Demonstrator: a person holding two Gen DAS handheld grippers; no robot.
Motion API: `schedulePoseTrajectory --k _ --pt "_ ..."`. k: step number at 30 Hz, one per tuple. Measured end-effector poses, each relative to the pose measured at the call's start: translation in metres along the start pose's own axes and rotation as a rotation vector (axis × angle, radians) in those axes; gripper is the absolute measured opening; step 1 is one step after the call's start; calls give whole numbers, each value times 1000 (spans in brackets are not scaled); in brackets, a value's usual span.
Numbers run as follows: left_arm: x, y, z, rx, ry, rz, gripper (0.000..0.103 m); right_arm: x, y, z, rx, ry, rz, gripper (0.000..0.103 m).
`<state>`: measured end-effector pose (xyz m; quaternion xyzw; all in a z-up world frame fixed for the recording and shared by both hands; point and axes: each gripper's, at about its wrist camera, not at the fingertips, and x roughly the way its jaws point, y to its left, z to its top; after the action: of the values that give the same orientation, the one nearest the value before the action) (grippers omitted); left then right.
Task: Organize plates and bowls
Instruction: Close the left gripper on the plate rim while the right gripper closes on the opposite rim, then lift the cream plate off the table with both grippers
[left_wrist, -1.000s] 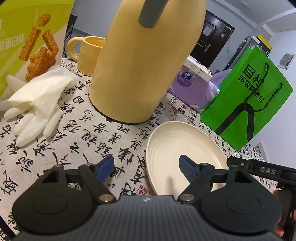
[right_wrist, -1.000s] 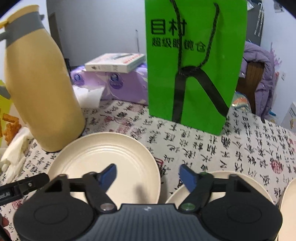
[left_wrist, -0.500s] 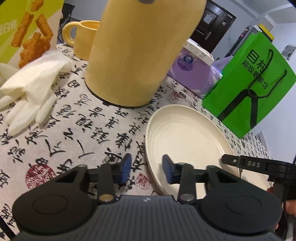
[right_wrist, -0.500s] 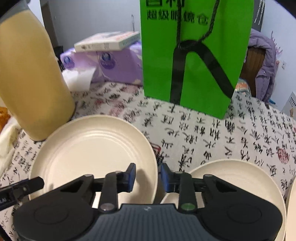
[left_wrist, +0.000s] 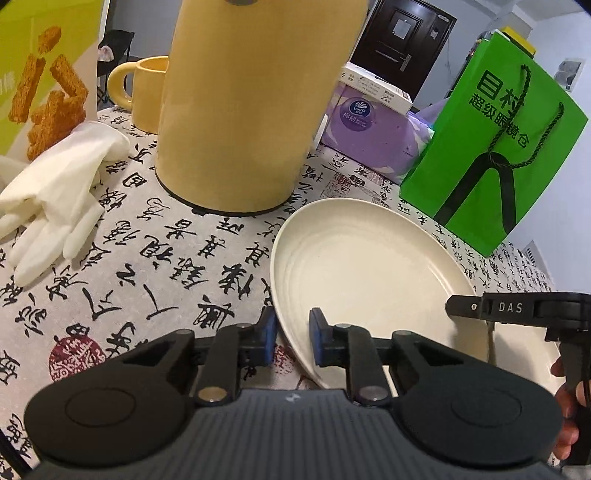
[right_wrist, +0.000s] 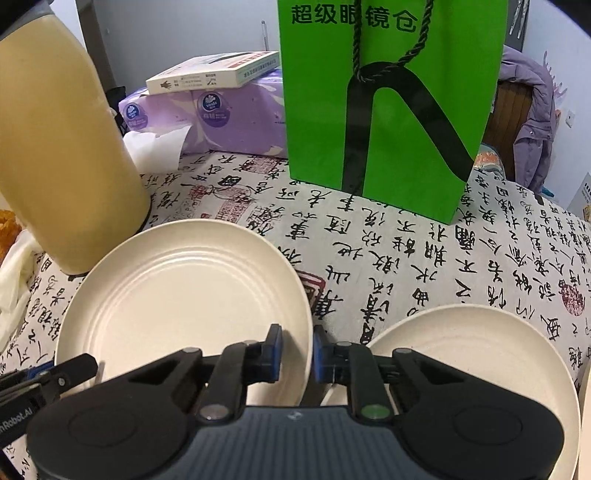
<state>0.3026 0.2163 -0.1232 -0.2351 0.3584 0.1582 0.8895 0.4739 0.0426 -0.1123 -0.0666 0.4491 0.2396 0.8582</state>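
A cream plate (left_wrist: 369, 266) lies on the calligraphy-print tablecloth (left_wrist: 166, 258), and both grippers hold it. My left gripper (left_wrist: 292, 334) has its blue pads on either side of the plate's left rim, jaws closing and pressing on it. In the right wrist view the same cream plate (right_wrist: 184, 295) has its right rim between the pads of my right gripper (right_wrist: 297, 352), whose jaws are closing tight on it. A second cream plate (right_wrist: 461, 376) sits just to the right, partly under the right gripper.
A tall yellow jug (left_wrist: 255, 103) stands right behind the plate, with a yellow mug (left_wrist: 147, 92) and white rubber gloves (left_wrist: 59, 192) to its left. A green paper bag (right_wrist: 388, 103), purple tissue packs (right_wrist: 221, 114) and a snack box (left_wrist: 40, 74) line the back.
Both grippers went from wide open to closed on opposite rims of the plate. The right gripper also sank a little toward the table.
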Motion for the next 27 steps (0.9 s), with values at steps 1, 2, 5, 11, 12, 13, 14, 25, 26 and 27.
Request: schedulePoseTrajectory --k 1,2,5,11,12,13,14,25,26,27 --pt "0 1 0 -2 0 -1 19 -1 0 0 -2 -3 0 16" --pt "0 1 0 0 -5 -8 19 -1 0 -1 -3 -7 0 15" --pt "-2 0 -1 10 -12 -2 19 -5 1 -2 -8 -29 -5 14" --pt "-7 -3 -1 25 -41 18 19 -12 7 -2 -27 -57 -8 14" --pt "-7 -3 -1 24 -42 19 19 -13 7 -2 -29 -58 -8 14" --pt "-8 -2 -1 24 -43 19 19 -13 7 -2 -29 -60 -7 14" --pt "-8 -2 0 24 -44 19 19 -13 8 -2 -30 -61 -6 14" --pt "-14 -2 -1 22 -71 17 19 -20 10 -3 -33 -86 4 14" --pt "-14 -2 0 22 -73 16 19 -21 10 -3 -33 -87 5 14" --pt "-15 -2 0 20 -75 15 19 -21 10 -3 -33 -88 5 14"
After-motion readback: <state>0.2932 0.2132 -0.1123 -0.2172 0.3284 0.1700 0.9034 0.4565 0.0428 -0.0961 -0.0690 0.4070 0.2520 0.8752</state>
